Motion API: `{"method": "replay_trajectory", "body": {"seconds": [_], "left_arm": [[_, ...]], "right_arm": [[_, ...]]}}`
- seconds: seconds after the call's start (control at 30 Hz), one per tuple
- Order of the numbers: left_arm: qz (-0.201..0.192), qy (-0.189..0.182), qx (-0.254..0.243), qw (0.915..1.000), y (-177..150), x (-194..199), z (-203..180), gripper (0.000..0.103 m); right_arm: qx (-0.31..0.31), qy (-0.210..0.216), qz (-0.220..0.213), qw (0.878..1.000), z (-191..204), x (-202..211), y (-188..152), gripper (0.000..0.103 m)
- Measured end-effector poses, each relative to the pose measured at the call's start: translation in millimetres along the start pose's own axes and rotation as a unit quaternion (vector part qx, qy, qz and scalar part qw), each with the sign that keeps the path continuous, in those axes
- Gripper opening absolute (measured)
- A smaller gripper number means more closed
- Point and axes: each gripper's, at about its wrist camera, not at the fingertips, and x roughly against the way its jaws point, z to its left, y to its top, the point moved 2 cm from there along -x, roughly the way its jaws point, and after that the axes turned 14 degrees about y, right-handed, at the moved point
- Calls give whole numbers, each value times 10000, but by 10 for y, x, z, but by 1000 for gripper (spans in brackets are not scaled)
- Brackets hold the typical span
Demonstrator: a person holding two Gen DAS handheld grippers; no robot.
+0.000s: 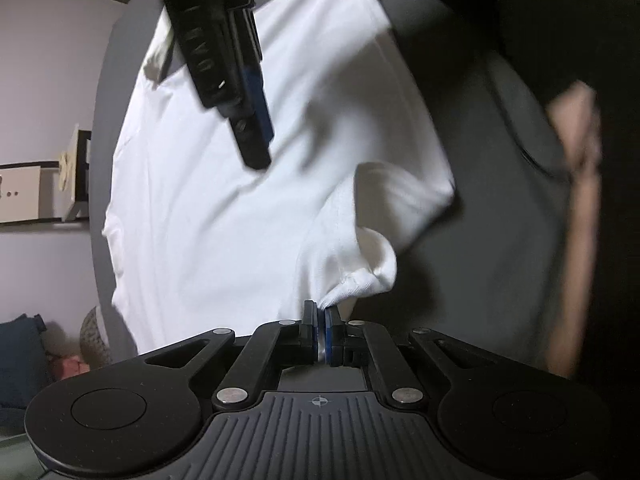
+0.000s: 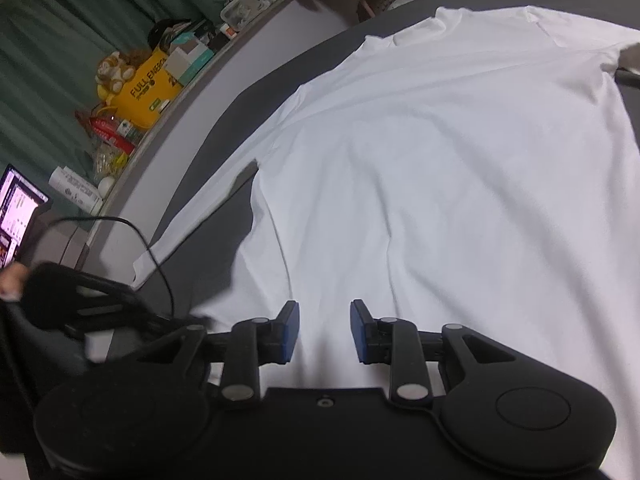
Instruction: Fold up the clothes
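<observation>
On the grey bed [image 2: 224, 128] where the white shirt [image 2: 440, 168] is lying spread, the left gripper [image 1: 321, 312] is pinching only a thin bit of cloth in closed jaws, so it may be slipping out, while the right gripper [image 2: 324, 330] is hovering with wide empty jaws.

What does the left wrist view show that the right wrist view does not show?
Only the left wrist view shows the left gripper shut on a bunched sleeve cuff, the right gripper from outside, and a person's forearm. Only the right wrist view shows the right gripper open over the fabric, a flat long sleeve, a yellow bag and a laptop screen. Both show the white shirt on the grey surface.
</observation>
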Motion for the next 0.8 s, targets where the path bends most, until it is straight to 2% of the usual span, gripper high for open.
{"method": "replay_trajectory", "body": {"seconds": [0.17, 0.3, 0.4, 0.47, 0.5, 0.57, 0.63, 0.67, 0.73, 0.77, 0.8], "left_arm": [[213, -406, 149, 9988, -364, 291, 19, 3], [309, -941, 522, 9937, -611, 273, 134, 3], [390, -1329, 1034, 9849, -764, 236, 220, 1], [214, -1612, 1716, 9717, -824, 199, 339, 1], [209, -1590, 1943, 9677, -877, 161, 379, 1], [272, -1334, 2104, 9681, -931, 135, 375, 2], [440, -1079, 2291, 9664, -1020, 124, 376, 2], [649, -1050, 2537, 9594, -1086, 115, 386, 2], [1041, -1250, 3142, 9353, -1240, 0, 444, 2], [1185, -1402, 3579, 9155, -1341, -9, 480, 2], [1252, -1489, 3960, 8974, -1440, 2, 511, 2]], "right_arm": [[73, 302, 538, 9981, 108, -253, -169, 36], [528, 219, 991, 9934, 240, -461, -349, 36], [938, 260, 1297, 9868, 363, -571, -472, 36], [1160, 364, 1336, 9836, 459, -613, -507, 36], [1308, 421, 1325, 9816, 517, -641, -507, 36], [1669, 512, 1320, 9758, 638, -689, -503, 37], [2243, 621, 1448, 9617, 794, -748, -541, 41], [2545, 668, 1516, 9528, 876, -780, -575, 43], [3084, 733, 1614, 9346, 1037, -860, -697, 43], [3254, 755, 1638, 9282, 1100, -897, -743, 43], [3287, 754, 1648, 9269, 1137, -931, -765, 43]]}}
